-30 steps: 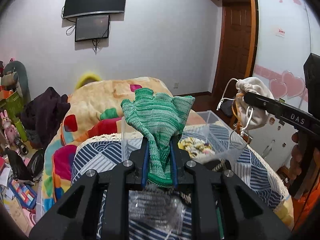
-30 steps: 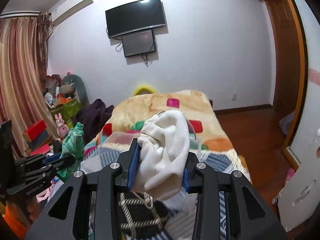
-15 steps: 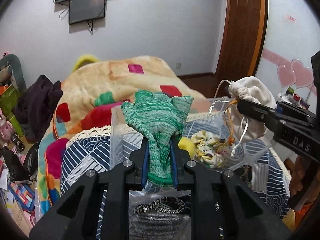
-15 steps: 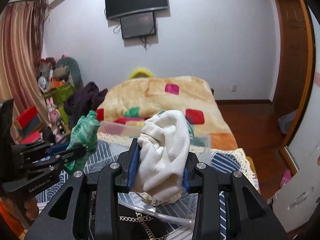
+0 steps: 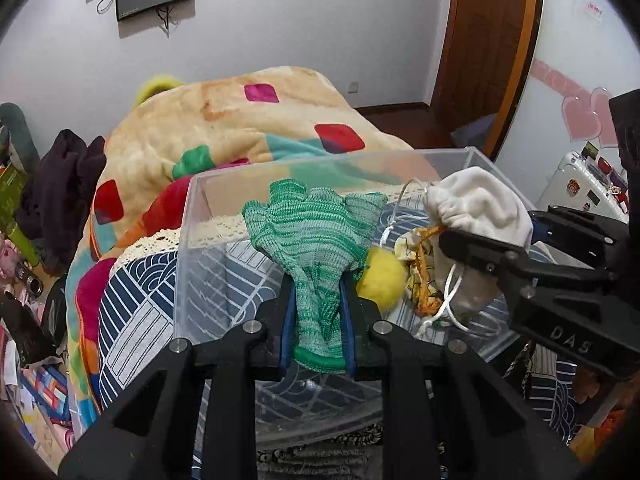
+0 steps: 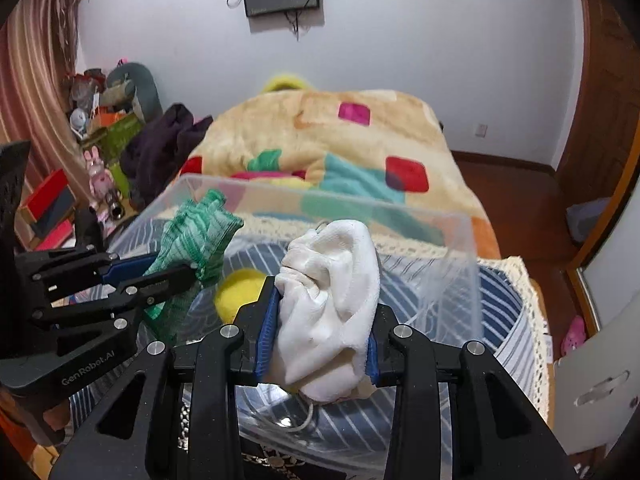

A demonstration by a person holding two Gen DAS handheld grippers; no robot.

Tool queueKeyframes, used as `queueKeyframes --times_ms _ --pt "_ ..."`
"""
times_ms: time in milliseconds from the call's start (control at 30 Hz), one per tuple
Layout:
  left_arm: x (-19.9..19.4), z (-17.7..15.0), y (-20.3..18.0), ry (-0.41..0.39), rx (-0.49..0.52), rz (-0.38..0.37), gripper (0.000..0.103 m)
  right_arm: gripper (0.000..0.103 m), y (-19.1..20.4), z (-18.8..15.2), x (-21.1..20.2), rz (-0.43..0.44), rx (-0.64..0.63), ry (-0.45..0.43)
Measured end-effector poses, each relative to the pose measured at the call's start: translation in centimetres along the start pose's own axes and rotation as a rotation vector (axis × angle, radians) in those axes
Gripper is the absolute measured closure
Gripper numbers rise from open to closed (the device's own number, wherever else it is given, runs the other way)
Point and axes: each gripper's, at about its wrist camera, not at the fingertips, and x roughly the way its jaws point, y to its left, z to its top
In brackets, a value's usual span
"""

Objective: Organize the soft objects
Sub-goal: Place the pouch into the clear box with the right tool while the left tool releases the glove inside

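My left gripper point(image 5: 318, 300) is shut on a green knitted glove point(image 5: 316, 236) and holds it over the near side of a clear plastic bin point(image 5: 188, 216). My right gripper point(image 6: 320, 328) is shut on a white drawstring pouch point(image 6: 332, 300), held over the same bin point(image 6: 460, 240). The pouch point(image 5: 480, 204) and the right gripper point(image 5: 500, 248) show at the right in the left wrist view; the glove point(image 6: 196, 236) and the left gripper point(image 6: 160, 272) show at the left in the right wrist view. A yellow fluffy ball point(image 5: 382, 276) and a patterned cloth point(image 5: 420, 276) lie inside the bin.
The bin stands on a blue-and-white patterned cloth point(image 5: 136, 312) with a lace edge. A bed with a colourful blanket point(image 5: 240, 116) lies behind. Dark clothes point(image 5: 60, 184) and clutter are at the left, a wooden door point(image 5: 484, 40) at the right.
Both grippers have moved forward and down over the bin with the glove and the pouch still held. The bin's inside has come into view.
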Motion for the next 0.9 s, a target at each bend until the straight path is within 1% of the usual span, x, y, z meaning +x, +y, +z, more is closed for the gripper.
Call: queueKeyframes --times_ms 67,133,167,200,233,267,333,400,467,500,533,700,767,833,900 --pt "-0.2 -0.2 -0.2 -0.01 0.012 -0.003 0.084 0.068 0.1 -0.2 0.3 0.007 -0.003 0.017" --pt "-0.5 -0.4 -0.3 -0.016 0.014 -0.009 0.074 0.068 0.0 -0.4 0.3 0.007 -0.005 0.027" --pt "-0.6 -0.5 -0.3 -0.019 0.012 -0.011 0.073 0.066 0.0 -0.4 0.3 0.006 -0.005 0.03" --pt "-0.8 -0.6 -0.3 -0.022 0.009 -0.009 0.069 0.062 0.0 -0.5 0.2 0.016 -0.002 0.035" --pt "-1.0 -0.7 -0.2 -0.027 0.009 -0.006 0.067 0.057 0.0 -0.6 0.2 0.027 0.002 0.039" --pt "-1.3 -0.8 -0.2 -0.033 0.007 -0.007 0.067 0.054 -0.1 -0.7 -0.2 0.037 0.006 0.036" --pt "-1.8 -0.9 0.0 -0.038 -0.002 -0.021 0.065 0.045 0.1 -0.8 -0.4 0.035 0.004 0.021" --pt "-2.6 -1.2 0.1 -0.053 -0.009 -0.037 0.063 0.043 0.1 -0.9 -1.2 0.024 -0.007 0.0" --pt "-3.4 -1.5 0.0 -0.073 -0.001 -0.025 0.063 0.039 0.2 -0.9 -2.0 0.022 -0.011 -0.02" --pt "-3.9 -1.7 -0.2 -0.087 0.004 -0.02 0.06 0.035 0.3 -0.9 -2.2 0.021 -0.01 -0.031" --pt "-4.6 -2.0 -0.3 -0.107 0.012 -0.013 0.055 0.032 0.3 -0.9 -2.4 0.02 -0.009 -0.042" --pt "-7.7 -3.1 -1.1 -0.186 0.041 0.012 0.039 0.028 0.7 -1.0 -4.7 0.014 -0.009 -0.117" --pt "-8.7 -3.6 -1.1 -0.207 0.044 0.013 0.038 0.026 1.0 -1.1 -5.5 0.011 -0.017 -0.143" --pt "-9.5 -4.0 -1.0 -0.216 0.041 0.007 0.038 0.022 1.4 -1.3 -6.3 0.01 -0.025 -0.168" --pt "-10.0 -4.5 -0.8 -0.221 0.027 0.002 0.038 0.02 1.7 -1.6 -7.0 0.011 -0.031 -0.188"
